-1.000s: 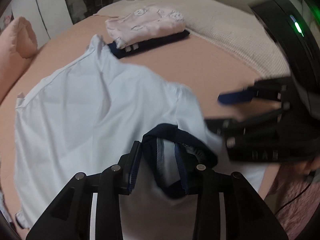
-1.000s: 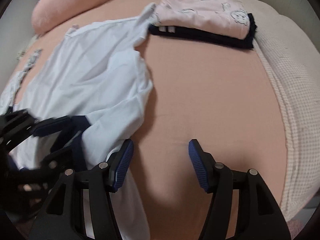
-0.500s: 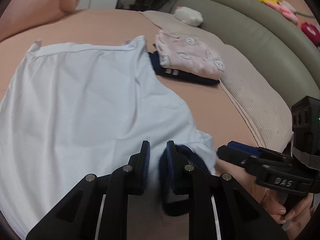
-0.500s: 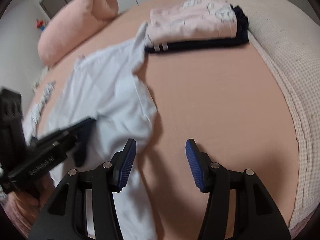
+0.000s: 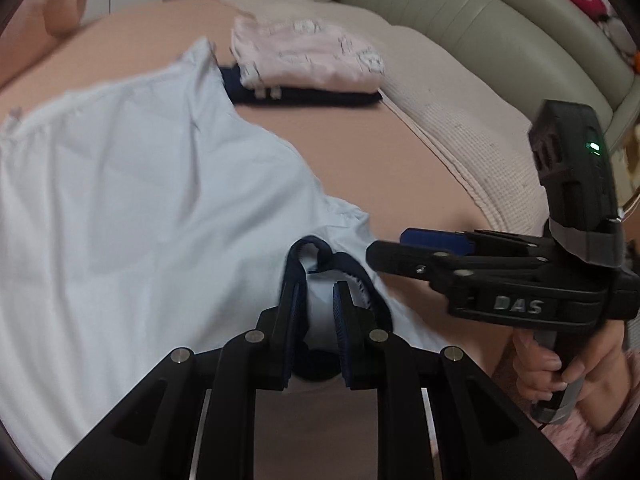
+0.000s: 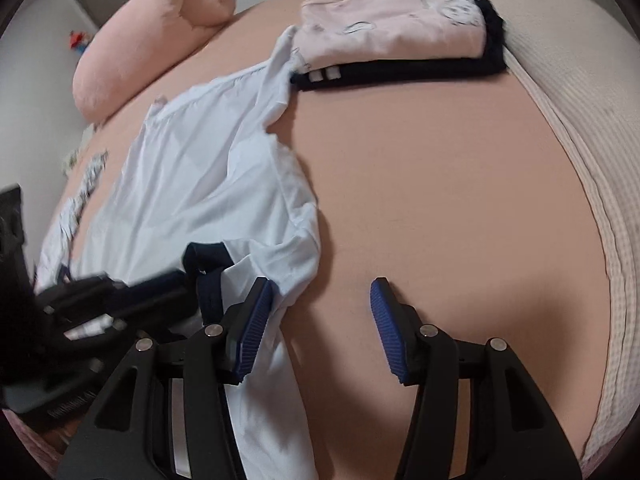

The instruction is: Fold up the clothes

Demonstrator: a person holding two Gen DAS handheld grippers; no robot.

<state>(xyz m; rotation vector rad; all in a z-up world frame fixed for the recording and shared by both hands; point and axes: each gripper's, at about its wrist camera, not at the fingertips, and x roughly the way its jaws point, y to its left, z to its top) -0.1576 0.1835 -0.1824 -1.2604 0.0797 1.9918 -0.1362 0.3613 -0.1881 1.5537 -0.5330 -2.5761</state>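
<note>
A pale blue shirt (image 5: 132,200) with a navy collar (image 5: 316,252) lies spread on the pink bed; it also shows in the right wrist view (image 6: 200,184). My left gripper (image 5: 318,300) is nearly closed on the collar, with shirt cloth between its pads. My right gripper (image 6: 318,320) is open and empty, its left finger (image 6: 256,320) over the shirt's edge. It also shows in the left wrist view (image 5: 436,240), just right of the collar.
A folded pink garment (image 5: 308,56) on a folded navy one (image 5: 304,98) lies at the far side of the bed (image 6: 440,184). A cream quilted blanket (image 6: 592,128) runs along the right. A pink pillow (image 6: 152,40) lies far left.
My left gripper has closed from wide open onto the navy collar and tilted lower. My right gripper has moved in close beside the collar, still open.
</note>
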